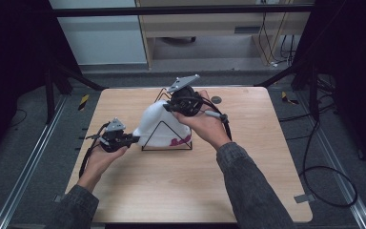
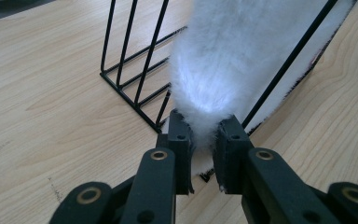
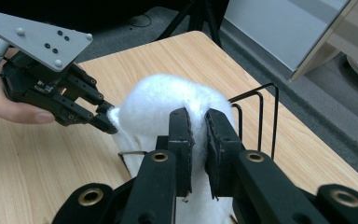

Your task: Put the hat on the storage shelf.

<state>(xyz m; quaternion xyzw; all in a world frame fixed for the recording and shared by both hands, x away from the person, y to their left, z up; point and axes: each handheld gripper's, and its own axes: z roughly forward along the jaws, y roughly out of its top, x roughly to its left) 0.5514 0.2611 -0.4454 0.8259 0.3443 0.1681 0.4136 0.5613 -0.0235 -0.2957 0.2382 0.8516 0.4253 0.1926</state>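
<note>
A white fluffy cloth [image 1: 159, 126] with a pink patch near its lower right hangs over a black wire rack [image 1: 167, 150] in the middle of the wooden table [image 1: 171, 191]. My left gripper [image 1: 134, 138] is shut on the cloth's left end. In the left gripper view the pads [image 2: 182, 140] pinch the fleece [image 2: 233, 56] beside the rack's wires [image 2: 130, 100]. My right gripper [image 1: 167, 107] is shut on the cloth's upper right edge. In the right gripper view it [image 3: 198, 119] clamps a fold of the fleece [image 3: 158, 100], with the left gripper [image 3: 109, 119] farther off and the rack [image 3: 275, 121] behind.
A small dark disc [image 1: 216, 100] lies on the table behind the rack. Black frame struts [image 1: 76, 76] stand at the far corners and loose cables [image 1: 324, 171] run over the floor on the right. A wooden shelf unit [image 1: 195, 24] stands beyond the table.
</note>
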